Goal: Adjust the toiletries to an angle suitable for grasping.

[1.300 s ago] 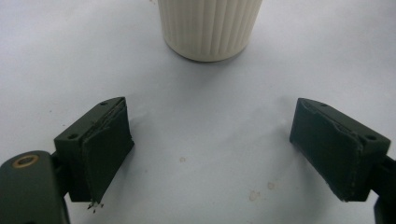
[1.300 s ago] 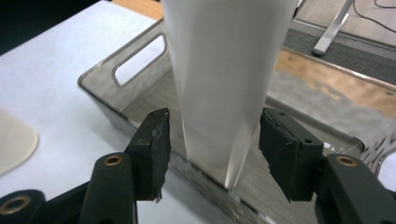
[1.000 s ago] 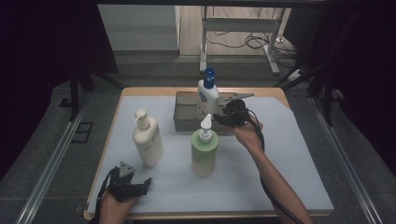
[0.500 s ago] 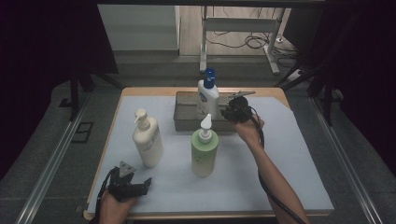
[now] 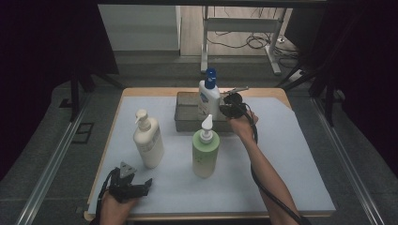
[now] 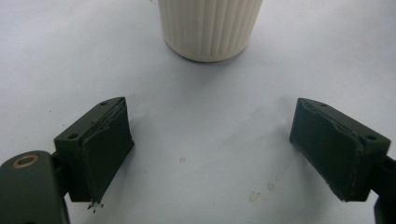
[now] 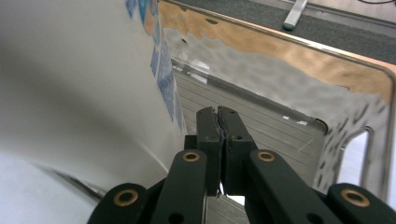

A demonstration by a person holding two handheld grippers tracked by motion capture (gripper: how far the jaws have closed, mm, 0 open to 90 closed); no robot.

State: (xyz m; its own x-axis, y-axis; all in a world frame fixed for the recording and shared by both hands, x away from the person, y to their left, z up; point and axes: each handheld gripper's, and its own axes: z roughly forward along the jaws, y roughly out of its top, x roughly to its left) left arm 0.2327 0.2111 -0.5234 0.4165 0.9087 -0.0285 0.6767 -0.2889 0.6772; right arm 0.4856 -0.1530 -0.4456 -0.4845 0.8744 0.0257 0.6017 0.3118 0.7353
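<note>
Right tongs [image 7: 219, 140] pressed together beside the blue-capped bottle [image 5: 208, 96], its base hidden by the tray [image 5: 185, 112]; left tongs [image 6: 212, 154] spread.

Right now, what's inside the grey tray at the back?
The white bottle with the blue cap stands in the grey tray, the right gripper shut beside it. Bare ribbed floor shows elsewhere; the floor behind the bottle is hidden.

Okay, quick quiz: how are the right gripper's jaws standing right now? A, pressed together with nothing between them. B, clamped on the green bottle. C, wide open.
A: the right gripper shows its jaws pressed flat together, empty, beside the white bottle with the blue cap over the metal tray.
</note>
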